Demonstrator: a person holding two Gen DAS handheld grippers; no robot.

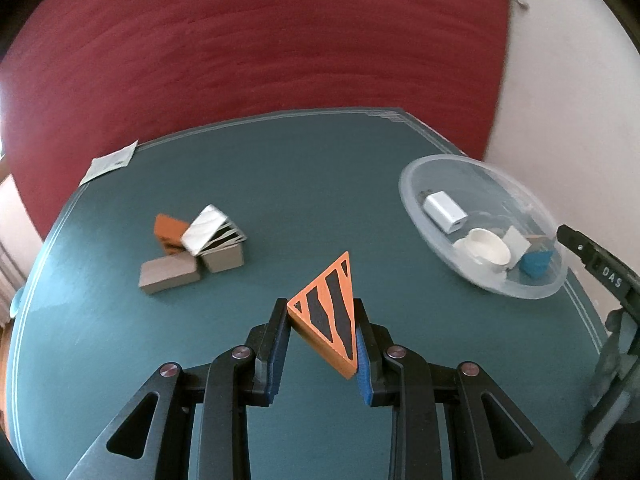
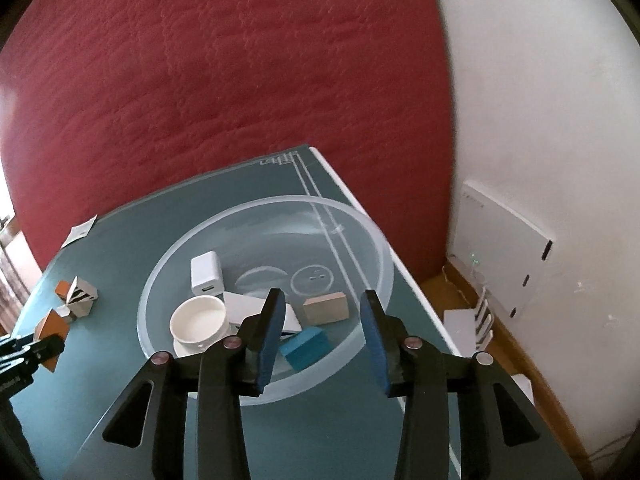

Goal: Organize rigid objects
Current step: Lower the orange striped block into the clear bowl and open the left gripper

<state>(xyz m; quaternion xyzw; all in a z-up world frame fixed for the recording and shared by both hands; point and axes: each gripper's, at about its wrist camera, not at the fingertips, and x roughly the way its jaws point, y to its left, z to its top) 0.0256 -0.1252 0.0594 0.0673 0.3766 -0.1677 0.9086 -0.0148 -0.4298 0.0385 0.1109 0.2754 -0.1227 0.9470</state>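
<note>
My left gripper (image 1: pixel 322 322) is shut on an orange triangular block with black stripes (image 1: pixel 328 312) and holds it above the teal table (image 1: pixel 300 184). Several blocks (image 1: pixel 192 248), orange, tan and zebra-striped, lie in a cluster at the left. A clear plastic bowl (image 1: pixel 412 196) at the right holds a white charger (image 1: pixel 444 210), a white cup (image 1: pixel 486 246), and a blue block (image 1: pixel 536 262). My right gripper (image 2: pixel 322 320) is open and empty, hovering over the bowl (image 2: pixel 360 216), above the blue block (image 2: pixel 306 346) and a tan block (image 2: pixel 326 308).
A paper slip (image 1: pixel 108 162) lies at the table's far left corner. A dark red surface (image 1: pixel 260 40) rises behind the table. A white wall (image 2: pixel 540 100) and a white panel (image 2: pixel 504 248) stand at the right, past the table edge.
</note>
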